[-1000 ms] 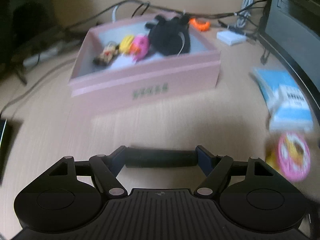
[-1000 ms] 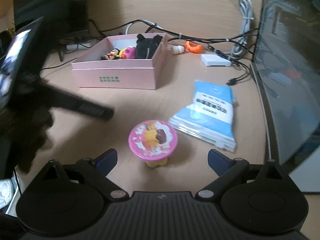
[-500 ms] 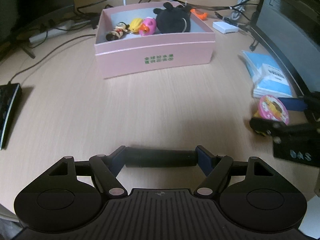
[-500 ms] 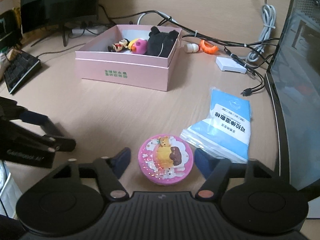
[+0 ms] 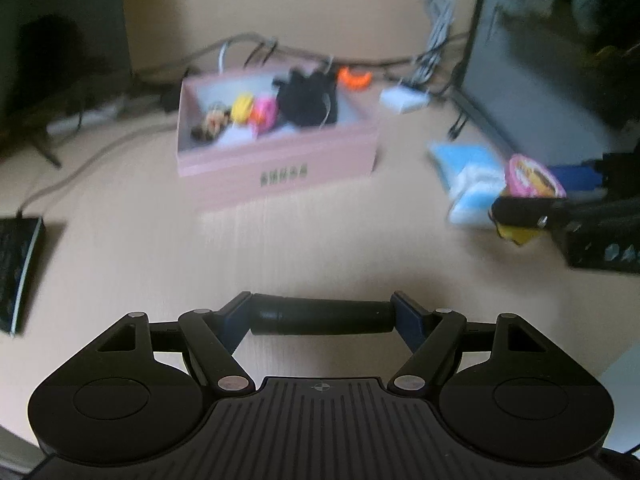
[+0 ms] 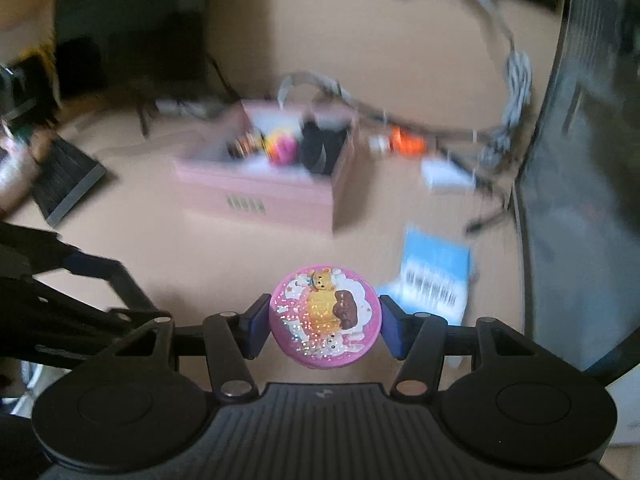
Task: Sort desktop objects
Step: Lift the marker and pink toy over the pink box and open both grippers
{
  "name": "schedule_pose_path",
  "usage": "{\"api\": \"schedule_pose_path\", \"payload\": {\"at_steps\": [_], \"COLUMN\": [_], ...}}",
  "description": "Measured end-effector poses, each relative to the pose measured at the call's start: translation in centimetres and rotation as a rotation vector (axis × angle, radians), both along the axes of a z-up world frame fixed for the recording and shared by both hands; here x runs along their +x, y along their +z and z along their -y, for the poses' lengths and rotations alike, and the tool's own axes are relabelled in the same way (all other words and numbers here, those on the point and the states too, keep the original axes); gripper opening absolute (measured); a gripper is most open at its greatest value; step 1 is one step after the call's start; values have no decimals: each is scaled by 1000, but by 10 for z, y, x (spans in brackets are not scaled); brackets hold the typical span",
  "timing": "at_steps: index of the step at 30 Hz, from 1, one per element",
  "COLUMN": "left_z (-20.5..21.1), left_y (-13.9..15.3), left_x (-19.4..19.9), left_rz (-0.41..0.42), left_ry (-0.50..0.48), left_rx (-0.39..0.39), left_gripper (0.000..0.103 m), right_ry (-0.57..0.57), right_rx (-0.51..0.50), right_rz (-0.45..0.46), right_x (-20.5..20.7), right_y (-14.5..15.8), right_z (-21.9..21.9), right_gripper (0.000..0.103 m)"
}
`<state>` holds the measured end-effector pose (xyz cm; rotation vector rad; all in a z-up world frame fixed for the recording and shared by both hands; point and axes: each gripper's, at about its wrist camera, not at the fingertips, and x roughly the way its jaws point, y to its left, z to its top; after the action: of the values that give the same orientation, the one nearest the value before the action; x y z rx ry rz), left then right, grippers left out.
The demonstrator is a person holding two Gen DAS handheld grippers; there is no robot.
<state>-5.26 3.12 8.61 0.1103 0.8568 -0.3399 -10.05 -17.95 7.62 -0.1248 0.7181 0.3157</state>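
The right gripper (image 6: 324,322) has just closed on the pink-lidded cup (image 6: 323,316) and grips it above the desk (image 6: 224,256). The left gripper (image 5: 322,314) clamps a black cylinder (image 5: 322,315) crosswise between its pads. The pink box (image 5: 280,152) of toys sits farther back, the blue packet (image 6: 436,276) to the right.

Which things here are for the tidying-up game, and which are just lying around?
For the job: pink-lidded cup in the right gripper; black cylinder in the left gripper; pink box.

Just lying about: cables, keyboard, white adapter.
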Motion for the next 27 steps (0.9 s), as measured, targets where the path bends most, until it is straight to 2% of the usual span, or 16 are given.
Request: {"api": "schedule_pose_path", "payload": {"at_steps": [6, 11, 13, 16, 22, 27], "left_z": [1, -5, -9, -13, -16, -20], "left_y": [43, 63, 67, 68, 68, 56], "left_x": [6, 20, 28, 44, 70, 91], "left_rz": [133, 203, 207, 195, 220, 193], "left_ry": [-33, -21, -17, -4, -24, -7], "left_rx": [-19, -48, -65, -66, -25, -47], "left_gripper": [80, 80, 80, 80, 80, 80], "right_ry": [-2, -20, -27, -51, -86, -107], "right_rx": [92, 127, 121, 126, 122, 192], "right_rz": [173, 246, 259, 232, 205, 151], "right_x": [-9, 0, 5, 20, 31, 54], "right_y": [75, 110, 115, 117, 125, 114], "right_z": [9, 8, 5, 3, -3, -12], "right_gripper": [56, 56, 56, 56, 56, 56]}}
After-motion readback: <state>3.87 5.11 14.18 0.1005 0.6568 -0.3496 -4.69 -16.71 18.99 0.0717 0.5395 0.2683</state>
